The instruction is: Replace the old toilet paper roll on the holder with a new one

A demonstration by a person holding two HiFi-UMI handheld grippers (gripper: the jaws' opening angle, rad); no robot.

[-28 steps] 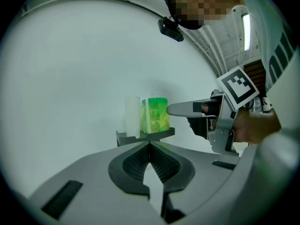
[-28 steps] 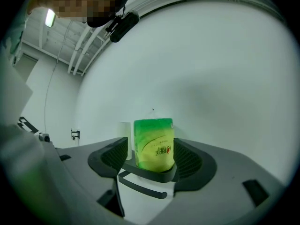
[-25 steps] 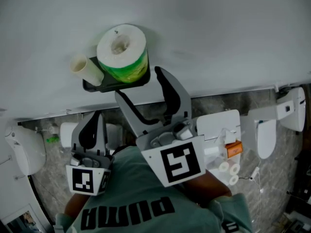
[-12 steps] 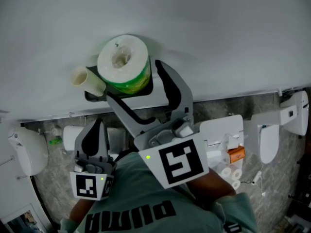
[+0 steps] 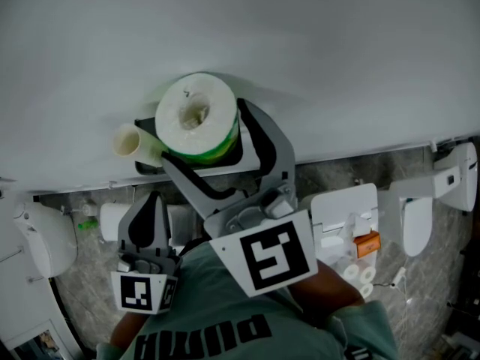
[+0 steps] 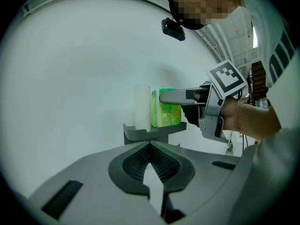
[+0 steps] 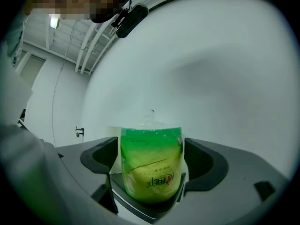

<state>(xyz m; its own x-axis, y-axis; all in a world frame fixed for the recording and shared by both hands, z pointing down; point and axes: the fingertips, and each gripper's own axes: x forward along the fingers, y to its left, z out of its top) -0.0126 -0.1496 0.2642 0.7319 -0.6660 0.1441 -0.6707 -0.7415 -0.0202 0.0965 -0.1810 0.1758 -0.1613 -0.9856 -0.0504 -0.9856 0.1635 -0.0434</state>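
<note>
Your holder (image 5: 143,124) is a small dark shelf fixed to the white wall (image 5: 337,58). On it the green-wrapped roll (image 5: 196,115) stands on end and fills most of the tray. At the roll's nine o'clock in the head view, the bare cardboard tube (image 5: 131,142) stands upright just beside it, at the shelf's left end.

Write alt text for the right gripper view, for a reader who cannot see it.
A green-wrapped toilet paper roll stands upright on a dark holder shelf, between the two jaws of the right claw, which have just been opening and stand clear of its sides. Behind is a plain white wall.
</note>
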